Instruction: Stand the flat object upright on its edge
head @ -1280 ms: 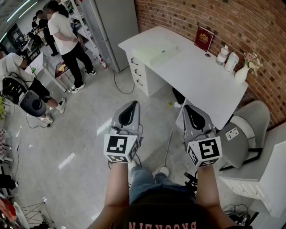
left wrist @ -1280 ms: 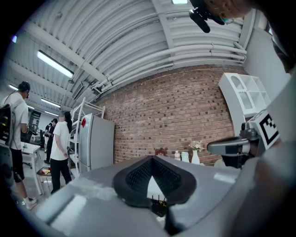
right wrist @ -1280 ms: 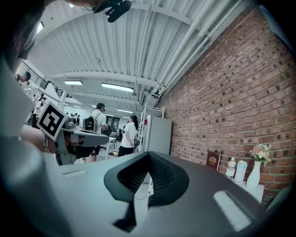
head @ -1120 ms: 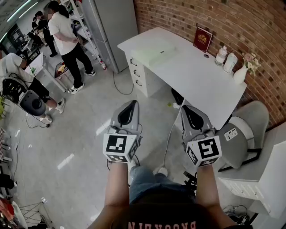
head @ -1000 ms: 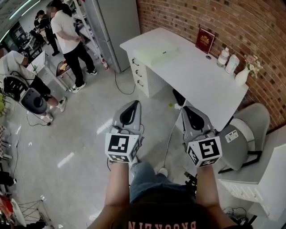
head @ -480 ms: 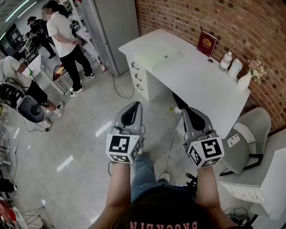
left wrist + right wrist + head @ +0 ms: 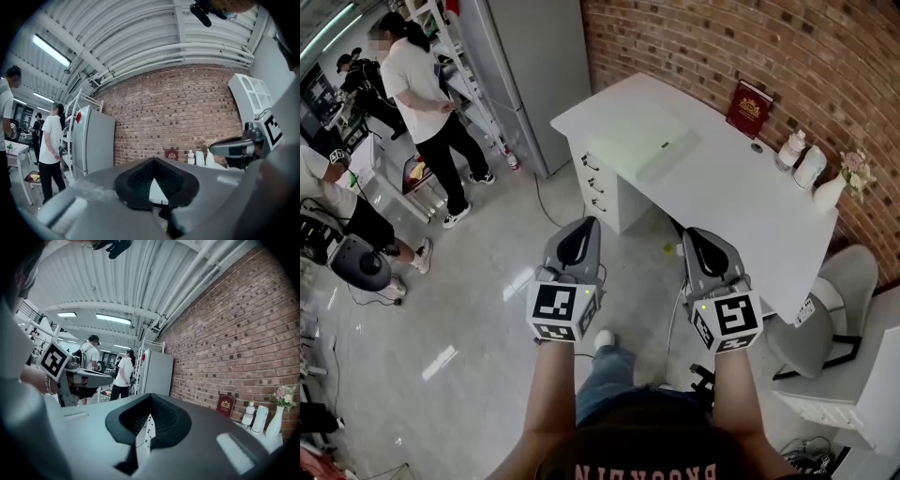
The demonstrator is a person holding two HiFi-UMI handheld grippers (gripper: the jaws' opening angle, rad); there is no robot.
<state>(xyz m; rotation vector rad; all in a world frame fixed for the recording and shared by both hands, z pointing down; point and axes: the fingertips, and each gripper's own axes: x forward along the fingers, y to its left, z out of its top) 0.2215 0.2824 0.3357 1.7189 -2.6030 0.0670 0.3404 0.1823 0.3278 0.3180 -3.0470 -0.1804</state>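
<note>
Hovering over floor (image 7: 469,300), left tool (image 7: 578,223) & right tool (image 7: 695,232) both pressed together, ahead 1 bench (image 7: 722,187) w/ 1 red book (image 7: 748,109), 2 bottles (image 7: 789,150), 1 vase (image 7: 830,192), brick wall (image 7: 769,47)

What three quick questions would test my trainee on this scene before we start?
1. True or false: the left tool and right tool are both shut and empty.
2. Which stands nearest the vase? A white bottle; B red booklet; C drawers.
3. Fill in: the pale flat object lies on the white ____.
Key: 1 true; 2 A; 3 desk.
</note>
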